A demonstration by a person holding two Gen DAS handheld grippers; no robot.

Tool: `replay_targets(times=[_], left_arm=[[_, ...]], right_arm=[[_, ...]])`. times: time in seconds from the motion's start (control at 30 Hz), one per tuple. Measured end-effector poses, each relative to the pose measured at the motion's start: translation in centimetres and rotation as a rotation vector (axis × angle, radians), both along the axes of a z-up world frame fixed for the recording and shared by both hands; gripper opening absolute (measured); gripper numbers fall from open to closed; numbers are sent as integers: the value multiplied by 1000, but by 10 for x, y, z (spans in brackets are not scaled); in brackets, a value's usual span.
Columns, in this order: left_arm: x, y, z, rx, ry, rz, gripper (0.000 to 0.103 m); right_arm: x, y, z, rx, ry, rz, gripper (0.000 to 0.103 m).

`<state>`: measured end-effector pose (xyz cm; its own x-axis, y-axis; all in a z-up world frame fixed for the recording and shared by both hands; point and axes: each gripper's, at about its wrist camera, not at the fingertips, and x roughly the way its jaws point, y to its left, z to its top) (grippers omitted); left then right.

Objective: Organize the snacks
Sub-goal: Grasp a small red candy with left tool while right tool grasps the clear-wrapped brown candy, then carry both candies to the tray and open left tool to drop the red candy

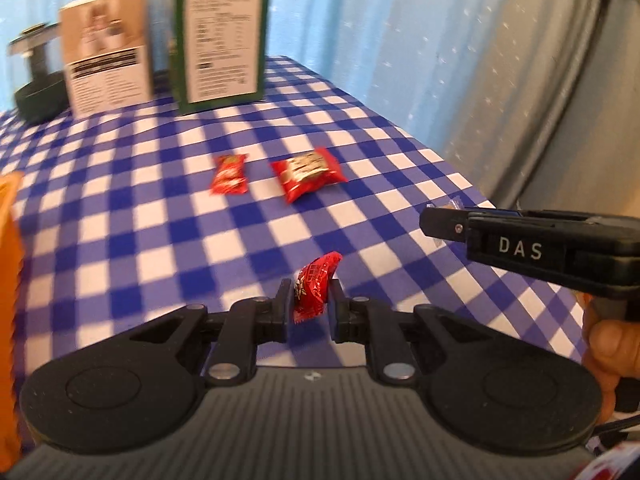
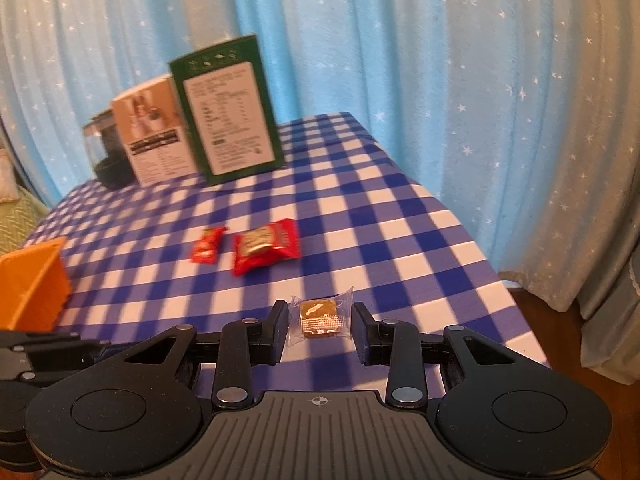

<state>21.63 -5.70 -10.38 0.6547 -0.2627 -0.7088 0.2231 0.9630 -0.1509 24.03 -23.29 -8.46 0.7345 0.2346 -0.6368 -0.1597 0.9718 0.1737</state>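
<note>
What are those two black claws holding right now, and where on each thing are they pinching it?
The left gripper pinches a red candy across its lower half. The right gripper holds a clear-wrapped brown candy by its wrapper's two side edges.

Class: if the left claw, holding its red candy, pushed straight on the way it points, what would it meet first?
Probably the checked tablecloth just ahead; the left claw points downward. Beyond lies the larger red packet, though depth is unclear.

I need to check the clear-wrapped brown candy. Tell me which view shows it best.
The right wrist view: the clear-wrapped brown candy sits centred between the right claw fingers, fully visible. In the left wrist view only scraps of its wrapper peek from behind that claw.
</note>
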Motion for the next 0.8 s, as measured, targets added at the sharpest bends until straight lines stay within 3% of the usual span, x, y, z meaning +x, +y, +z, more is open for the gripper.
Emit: replay_targets(times=[0.8], left_arm=[[-153, 90, 78, -17, -39, 217, 15]], right_arm=[[-155, 83, 53, 13, 8, 138, 34]])
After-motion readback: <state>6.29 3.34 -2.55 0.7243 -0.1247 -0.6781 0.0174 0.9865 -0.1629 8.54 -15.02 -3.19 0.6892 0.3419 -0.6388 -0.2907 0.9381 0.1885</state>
